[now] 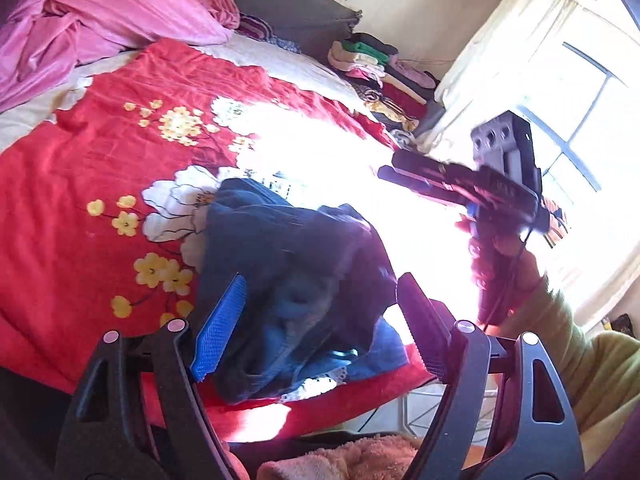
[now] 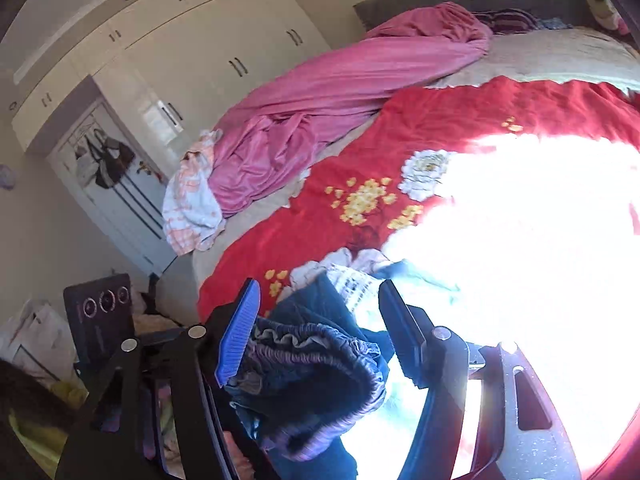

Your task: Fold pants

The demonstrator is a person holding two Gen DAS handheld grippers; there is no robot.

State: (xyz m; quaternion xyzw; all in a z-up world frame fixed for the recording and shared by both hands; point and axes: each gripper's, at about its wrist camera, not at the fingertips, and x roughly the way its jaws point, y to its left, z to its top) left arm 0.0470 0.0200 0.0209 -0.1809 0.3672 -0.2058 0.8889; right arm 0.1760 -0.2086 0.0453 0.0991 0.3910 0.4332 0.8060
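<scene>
On the bed's red flowered cover [image 1: 80, 184], near its edge, the dark blue pants [image 1: 288, 280] lie in a crumpled heap, their gathered waistband [image 2: 320, 360] turned up toward our right tool [image 2: 320, 332]. Our left tool [image 1: 320, 320] hangs over the heap with its fingers spread wide and nothing between them, and our right tool is likewise spread wide, the waistband showing between its fingers without being pinched. A pink sheet [image 1: 100, 12] is bunched toward the head of the bed, and folded clothes [image 1: 380, 76] are stacked beside the window.
</scene>
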